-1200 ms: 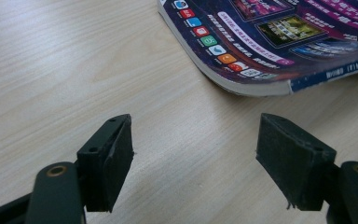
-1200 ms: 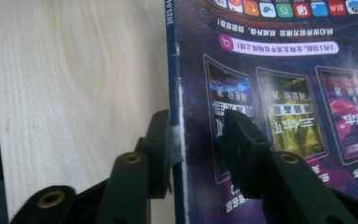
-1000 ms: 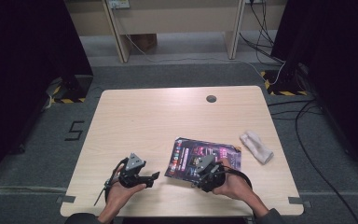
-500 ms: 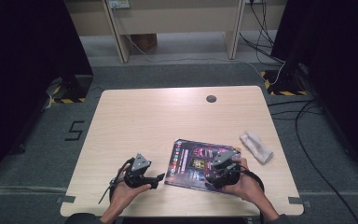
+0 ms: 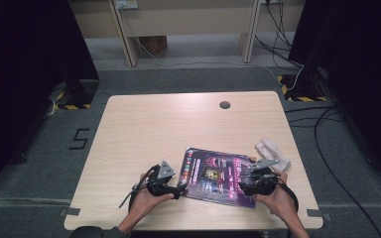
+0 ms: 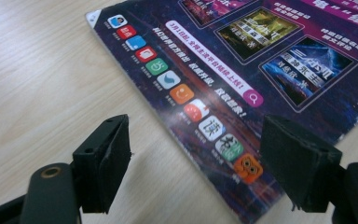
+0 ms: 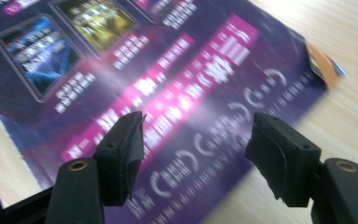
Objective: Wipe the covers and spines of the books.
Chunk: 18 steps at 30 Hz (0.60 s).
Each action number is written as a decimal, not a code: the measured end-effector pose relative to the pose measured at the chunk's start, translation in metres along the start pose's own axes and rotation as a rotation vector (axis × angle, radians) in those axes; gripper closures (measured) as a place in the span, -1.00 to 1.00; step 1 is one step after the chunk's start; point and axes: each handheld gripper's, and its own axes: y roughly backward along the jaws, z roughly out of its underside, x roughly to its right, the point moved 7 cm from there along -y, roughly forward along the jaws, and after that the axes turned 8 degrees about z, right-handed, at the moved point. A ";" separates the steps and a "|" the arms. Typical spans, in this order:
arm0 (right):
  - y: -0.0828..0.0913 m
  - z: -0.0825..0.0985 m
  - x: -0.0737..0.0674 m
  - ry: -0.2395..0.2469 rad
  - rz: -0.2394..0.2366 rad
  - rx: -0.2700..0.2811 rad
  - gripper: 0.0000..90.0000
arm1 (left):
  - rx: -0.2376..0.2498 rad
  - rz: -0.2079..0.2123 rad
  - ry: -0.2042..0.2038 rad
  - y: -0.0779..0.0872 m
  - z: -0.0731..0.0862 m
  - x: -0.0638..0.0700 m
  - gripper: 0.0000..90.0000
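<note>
- Fingers (image 6: pixel 107 163) of left gripper (image 5: pixel 164 182) spread, empty, at magazine (image 5: pixel 218 176) edge.
- Right gripper (image 5: pixel 258 179) fingers (image 7: pixel 121 154) have just been opening, nothing between, above cover.
- Step: approach. Next: pinch an edge off the surface (image 5: pixel 178 129).

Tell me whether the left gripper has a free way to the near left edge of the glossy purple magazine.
Probably yes: the left gripper stands open right at the purple magazine, its edge lying between the jaws on bare wooden table, nothing between.

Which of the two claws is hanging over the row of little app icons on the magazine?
The left claw. It hangs open over the coloured icon row along the edge of the glossy purple magazine; the right claw hangs over pink lettering instead.
</note>
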 end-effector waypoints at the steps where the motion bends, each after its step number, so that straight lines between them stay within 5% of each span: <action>1: -0.001 0.005 0.004 -0.023 0.008 -0.010 -0.21 | -0.017 0.004 -0.011 -0.007 -0.001 0.001 -0.45; 13: -0.010 0.005 -0.001 0.014 0.010 -0.008 -0.27 | -0.048 0.039 -0.051 -0.009 -0.001 0.014 -0.24; 18: -0.018 -0.004 0.002 0.030 0.003 0.005 -0.26 | -0.057 0.052 -0.100 -0.005 0.002 0.026 -0.05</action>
